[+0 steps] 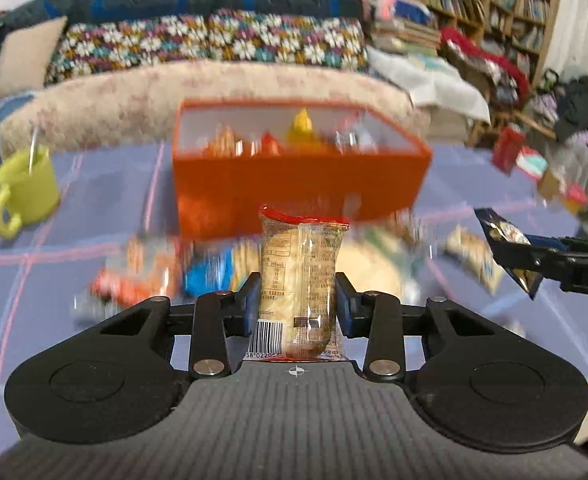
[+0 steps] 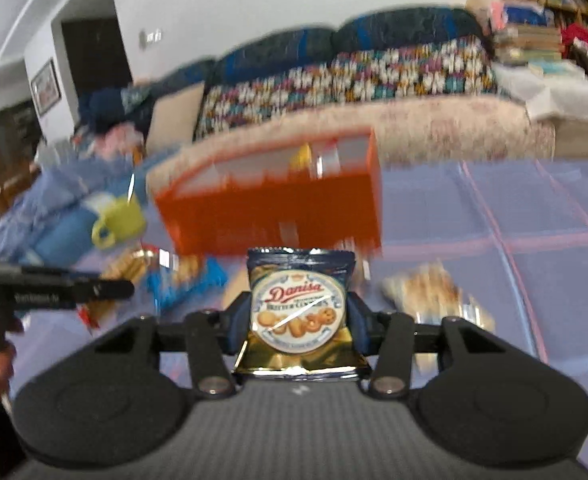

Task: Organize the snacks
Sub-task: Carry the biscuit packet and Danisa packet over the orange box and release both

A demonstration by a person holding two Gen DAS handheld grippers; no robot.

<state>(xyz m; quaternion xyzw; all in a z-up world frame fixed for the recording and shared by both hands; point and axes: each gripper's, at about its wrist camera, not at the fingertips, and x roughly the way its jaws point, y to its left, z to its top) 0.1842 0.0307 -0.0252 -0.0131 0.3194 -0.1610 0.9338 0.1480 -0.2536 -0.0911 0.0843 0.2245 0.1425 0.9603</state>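
Observation:
My left gripper (image 1: 298, 300) is shut on a clear cracker packet (image 1: 300, 276) with a red top edge, held upright above the table. My right gripper (image 2: 298, 320) is shut on a blue and gold Danisa butter cookie packet (image 2: 300, 312); it also shows at the right of the left wrist view (image 1: 510, 256). An orange box (image 1: 294, 188) with several snacks inside stands ahead on the table, and shows in the right wrist view (image 2: 277, 212). Several loose snack packets (image 1: 197, 272) lie blurred in front of the box.
A lime green mug (image 1: 25, 192) stands left of the box on the blue checked tablecloth (image 1: 73, 280). A sofa (image 1: 213, 40) with a crocheted blanket lies behind. Bookshelves (image 1: 514, 4) and clutter fill the right. Another snack packet (image 2: 426, 288) lies right of my right gripper.

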